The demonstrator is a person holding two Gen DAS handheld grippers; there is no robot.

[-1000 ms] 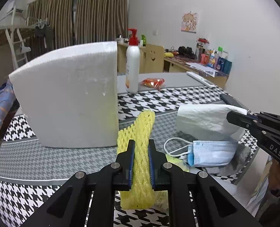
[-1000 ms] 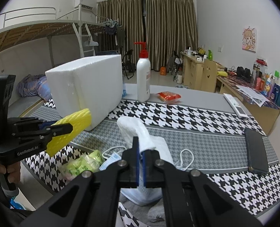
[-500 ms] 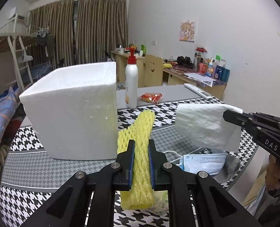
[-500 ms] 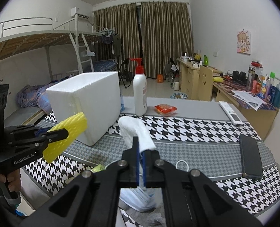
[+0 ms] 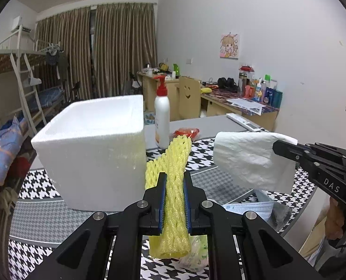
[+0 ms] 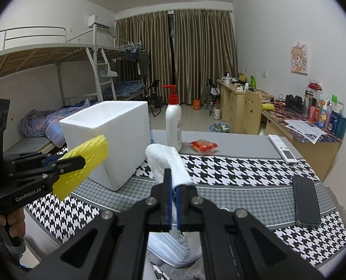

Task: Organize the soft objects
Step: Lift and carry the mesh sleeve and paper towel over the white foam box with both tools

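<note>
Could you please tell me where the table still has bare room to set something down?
Free: the houndstooth cloth between the red snack packet, the remote and the black phone. Crowded: the near edge, where a face mask and wrappers lie, and the left side beside the foam box.

Bottle [image 6: 173,126] right of foam box [image 6: 116,140]

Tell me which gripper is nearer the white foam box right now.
Left. The left gripper, holding the yellow foam net, is beside the foam box; the right gripper is further right.
</note>
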